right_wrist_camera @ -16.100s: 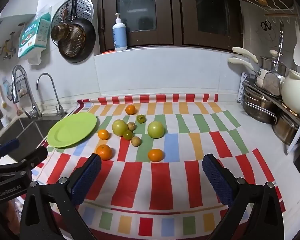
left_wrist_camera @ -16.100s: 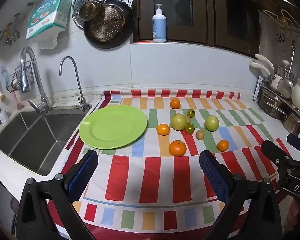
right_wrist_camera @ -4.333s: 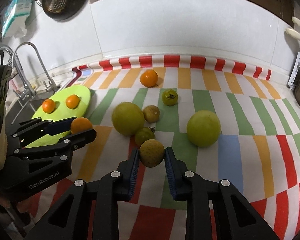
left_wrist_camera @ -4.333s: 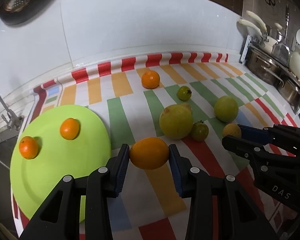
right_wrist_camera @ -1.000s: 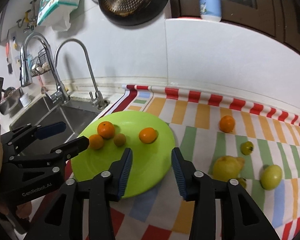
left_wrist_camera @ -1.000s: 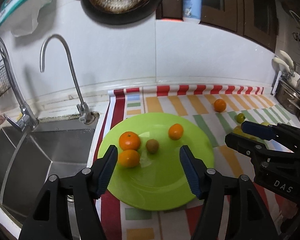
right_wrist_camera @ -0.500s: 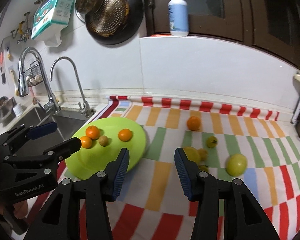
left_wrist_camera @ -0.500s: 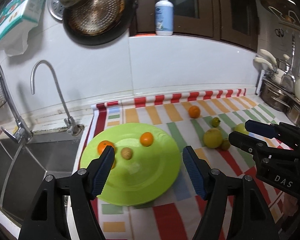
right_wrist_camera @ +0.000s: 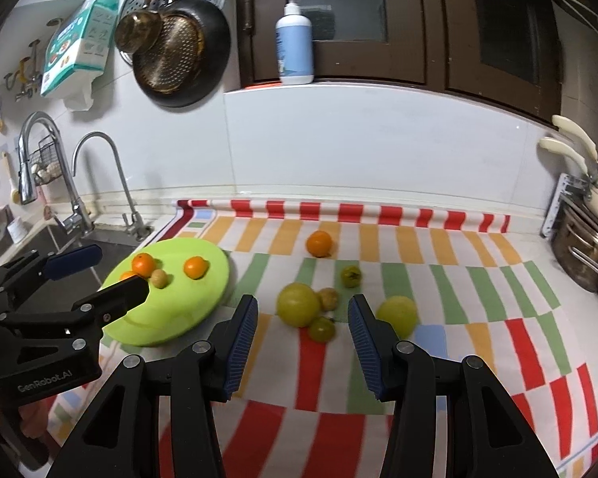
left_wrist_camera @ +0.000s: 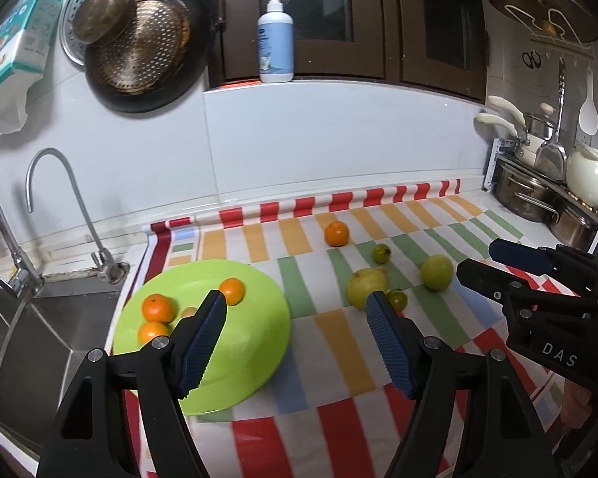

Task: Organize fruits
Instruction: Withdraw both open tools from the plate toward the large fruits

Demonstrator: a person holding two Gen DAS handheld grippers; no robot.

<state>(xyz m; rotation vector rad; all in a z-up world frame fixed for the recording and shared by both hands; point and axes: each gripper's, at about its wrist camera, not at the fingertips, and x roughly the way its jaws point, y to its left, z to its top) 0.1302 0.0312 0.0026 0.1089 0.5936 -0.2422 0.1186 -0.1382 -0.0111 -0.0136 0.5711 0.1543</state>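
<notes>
A green plate (left_wrist_camera: 243, 354) (right_wrist_camera: 187, 310) on the striped cloth holds three oranges (left_wrist_camera: 158, 307) and a small brown fruit (right_wrist_camera: 159, 278). On the cloth to its right lie an orange (right_wrist_camera: 319, 243), a large yellow-green fruit (right_wrist_camera: 298, 304), a second one (right_wrist_camera: 397, 314), two small green fruits (right_wrist_camera: 351, 275) and a small brown fruit (right_wrist_camera: 329, 298). My left gripper (left_wrist_camera: 297, 336) is open and empty above the plate's right edge. My right gripper (right_wrist_camera: 302, 340) is open and empty, in front of the loose fruits.
A sink (left_wrist_camera: 40, 330) with two taps (left_wrist_camera: 59, 215) lies left of the plate. Pots and a white jug (left_wrist_camera: 588, 177) stand on a rack at the right. Pans (left_wrist_camera: 139, 47) hang on the wall, and a soap bottle (left_wrist_camera: 275, 40) stands on the ledge.
Both grippers have pulled back and swung right from the plate, so more of the cloth and the loose fruits show. The fruits on the plate have not moved.
</notes>
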